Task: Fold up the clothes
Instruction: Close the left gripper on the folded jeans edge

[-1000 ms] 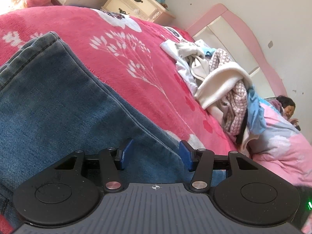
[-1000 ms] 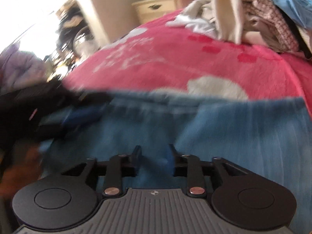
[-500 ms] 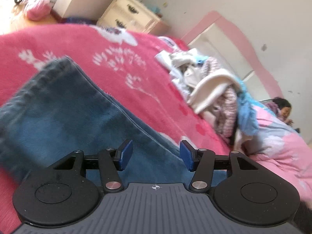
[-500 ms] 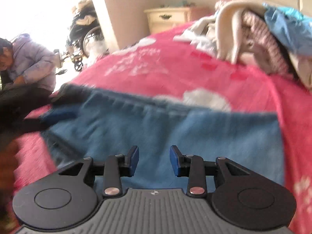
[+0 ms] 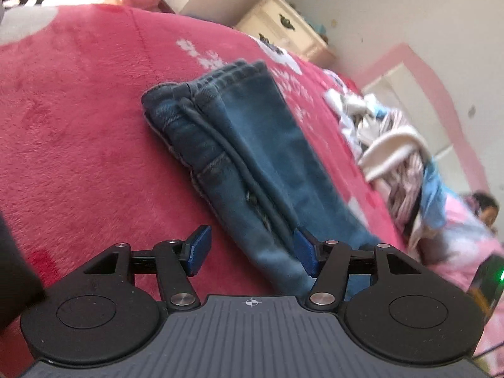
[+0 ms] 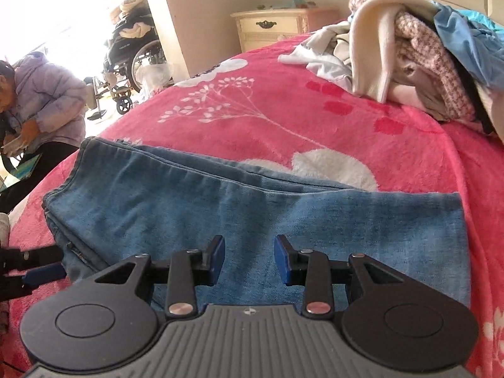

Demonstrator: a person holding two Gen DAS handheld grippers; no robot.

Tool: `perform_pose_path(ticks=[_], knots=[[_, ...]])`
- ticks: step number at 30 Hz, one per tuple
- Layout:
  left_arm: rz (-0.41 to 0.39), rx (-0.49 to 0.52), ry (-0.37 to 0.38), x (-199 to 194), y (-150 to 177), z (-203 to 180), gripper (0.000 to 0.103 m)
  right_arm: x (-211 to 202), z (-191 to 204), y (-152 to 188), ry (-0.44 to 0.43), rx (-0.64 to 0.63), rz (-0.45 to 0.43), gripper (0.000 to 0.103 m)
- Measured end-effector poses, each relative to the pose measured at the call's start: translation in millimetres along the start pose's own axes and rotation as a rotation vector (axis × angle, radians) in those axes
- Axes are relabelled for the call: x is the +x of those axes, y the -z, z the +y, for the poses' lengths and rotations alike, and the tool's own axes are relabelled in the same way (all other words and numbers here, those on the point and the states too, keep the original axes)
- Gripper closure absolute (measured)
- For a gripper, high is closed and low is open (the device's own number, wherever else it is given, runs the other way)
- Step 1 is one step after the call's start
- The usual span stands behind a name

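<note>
Folded blue jeans [image 5: 252,157] lie flat on the pink flowered blanket [image 5: 78,126]; they also show in the right wrist view [image 6: 252,208]. My left gripper [image 5: 250,252] is open and empty, just above the near edge of the jeans, its right fingertip over the denim. My right gripper [image 6: 249,260] is open and empty, hovering over the middle of the jeans. The left gripper's blue fingertip [image 6: 44,272] shows at the jeans' left end.
A heap of unfolded clothes [image 6: 419,53] lies at the far right of the bed, also in the left wrist view [image 5: 397,157]. A cream nightstand [image 6: 271,28], a wheelchair [image 6: 132,53] and a seated person [image 6: 41,104] are beyond the bed.
Both grippers have pulled back and up from the jeans. The left gripper has swung left, so the folded end of the jeans is in view. The jeans lie still.
</note>
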State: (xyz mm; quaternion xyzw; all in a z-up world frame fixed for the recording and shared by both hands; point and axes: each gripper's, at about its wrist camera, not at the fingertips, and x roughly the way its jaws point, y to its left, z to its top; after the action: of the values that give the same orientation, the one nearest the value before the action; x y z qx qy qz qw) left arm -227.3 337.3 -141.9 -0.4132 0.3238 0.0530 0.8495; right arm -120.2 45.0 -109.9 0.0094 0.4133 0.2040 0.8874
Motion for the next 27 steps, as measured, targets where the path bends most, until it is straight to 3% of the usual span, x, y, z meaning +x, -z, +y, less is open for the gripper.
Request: perform_pose_path(ticks=[17,24,27], knots=[[-0.022,-0.218,0.087,28,-24,25,0.041,6,-5,4,0.009,0.021,0.016,0.066],[-0.014,-0.417,0.118,30,-29,46,0.046,4,-6,6,0.012,0.027,0.017,0.066],[-0.008,-0.339,0.079,27,-32,38,0.047,8,-9,8,0.01,0.037,0.032,0.066]])
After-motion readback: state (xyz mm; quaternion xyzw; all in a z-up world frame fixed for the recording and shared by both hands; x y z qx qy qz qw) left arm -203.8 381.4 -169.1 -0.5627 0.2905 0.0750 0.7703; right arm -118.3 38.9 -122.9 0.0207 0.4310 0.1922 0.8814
